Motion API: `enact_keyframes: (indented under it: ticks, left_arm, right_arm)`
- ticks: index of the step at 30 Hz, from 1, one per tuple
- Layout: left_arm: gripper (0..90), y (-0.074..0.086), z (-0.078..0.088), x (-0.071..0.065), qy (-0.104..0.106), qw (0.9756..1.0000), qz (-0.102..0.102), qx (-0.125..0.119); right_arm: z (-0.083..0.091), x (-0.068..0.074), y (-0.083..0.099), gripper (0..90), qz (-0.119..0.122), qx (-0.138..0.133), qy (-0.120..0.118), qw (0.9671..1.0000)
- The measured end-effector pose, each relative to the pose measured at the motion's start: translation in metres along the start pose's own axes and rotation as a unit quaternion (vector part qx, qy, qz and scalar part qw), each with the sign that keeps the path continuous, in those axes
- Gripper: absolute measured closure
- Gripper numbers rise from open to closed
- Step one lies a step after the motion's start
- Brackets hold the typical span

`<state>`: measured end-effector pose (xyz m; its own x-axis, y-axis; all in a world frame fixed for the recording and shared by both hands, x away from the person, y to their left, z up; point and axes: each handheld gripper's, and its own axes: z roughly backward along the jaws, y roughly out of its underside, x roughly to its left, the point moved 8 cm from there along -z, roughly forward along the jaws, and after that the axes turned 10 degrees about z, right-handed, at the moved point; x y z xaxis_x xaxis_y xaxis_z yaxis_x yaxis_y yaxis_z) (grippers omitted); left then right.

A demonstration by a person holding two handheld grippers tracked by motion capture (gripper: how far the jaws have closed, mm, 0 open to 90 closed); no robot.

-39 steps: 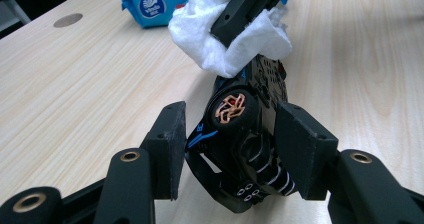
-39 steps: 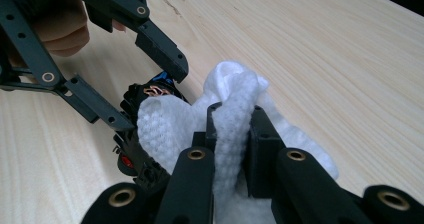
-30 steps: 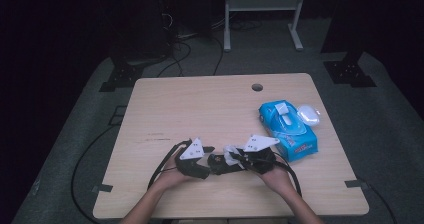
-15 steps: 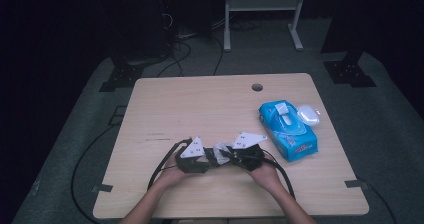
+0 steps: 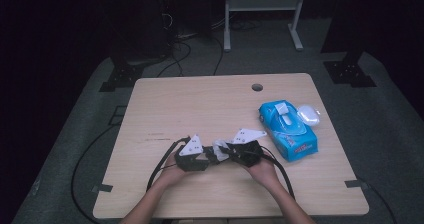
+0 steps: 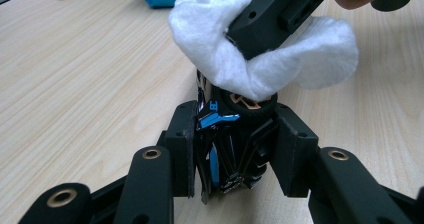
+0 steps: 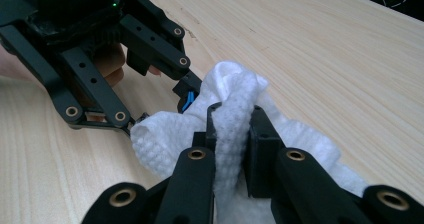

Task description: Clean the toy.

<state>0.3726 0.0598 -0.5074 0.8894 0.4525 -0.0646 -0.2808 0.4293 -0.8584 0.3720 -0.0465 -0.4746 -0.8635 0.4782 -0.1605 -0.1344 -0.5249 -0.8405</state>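
On our wooden desk (image 5: pixel 200 104), at six o'clock, our left tool (image 6: pixel 235 149) has just clamped a small black-and-blue object (image 6: pixel 227 144) while our right tool (image 7: pixel 232 134) pinches a white wipe (image 7: pixel 230 114) against it.

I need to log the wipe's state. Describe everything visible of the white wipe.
The wipe is a white, soft, dimpled cloth or tissue, crumpled into a loose bunch. The right gripper pinches a fold of it between shut jaws. It hangs just above the table at the front middle, draped against the top of a small black-and-blue object that the left gripper clamps.
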Motion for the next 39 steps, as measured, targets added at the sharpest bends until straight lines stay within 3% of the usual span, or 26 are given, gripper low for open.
enact_keyframes:
  ticks: [6,9,12,16,19,23,26,30,33,36,39]
  left_arm:
    - [58.7,0.000,-0.002,0.000,0.004,1.0000,0.008,-0.003]
    - [58.6,-0.001,-0.002,0.000,0.005,0.9999,0.010,-0.004]
    - [58.7,-0.001,-0.002,0.000,0.004,0.9999,0.010,-0.004]
    - [58.6,-0.001,-0.002,0.001,0.004,0.9999,0.015,-0.006]
    - [58.6,-0.001,-0.004,0.001,0.002,0.9998,0.017,-0.010]
    - [58.6,-0.001,-0.004,0.000,0.001,0.9999,0.014,-0.008]
    - [58.6,-0.001,-0.004,0.000,0.001,0.9999,0.010,-0.008]
    - [58.6,-0.001,-0.004,0.001,0.004,0.9999,0.014,-0.009]
    - [58.4,-0.001,-0.004,0.001,0.004,0.9999,0.014,-0.009]
    - [58.4,-0.001,-0.004,0.001,0.003,0.9999,0.015,-0.008]
    - [58.4,0.000,-0.004,0.001,0.004,0.9998,0.017,-0.006]
  right_arm:
    - [0.008,-0.011,0.008,82.4,-0.018,0.003,0.019,0.9996]
    - [0.004,-0.001,0.003,82.3,-0.021,-0.007,0.001,0.9998]
    - [-0.001,0.008,-0.001,82.3,-0.002,-0.008,-0.009,0.9999]
    - [0.004,-0.004,0.003,82.3,-0.005,0.004,0.011,0.9999]
    - [0.007,-0.007,0.006,82.3,-0.025,0.003,0.012,0.9996]
    - [0.001,0.008,0.000,82.1,-0.015,-0.007,-0.015,0.9997]
    - [0.000,0.010,-0.002,82.1,-0.003,-0.006,-0.020,0.9998]
    - [0.009,-0.008,0.007,82.2,-0.012,0.010,0.018,0.9997]
    - [0.009,-0.008,0.007,82.1,-0.020,0.008,0.019,0.9996]
    - [0.004,0.005,0.002,81.9,-0.015,-0.005,-0.008,0.9998]
    - [0.004,0.002,0.002,82.0,-0.009,0.000,-0.005,0.9999]
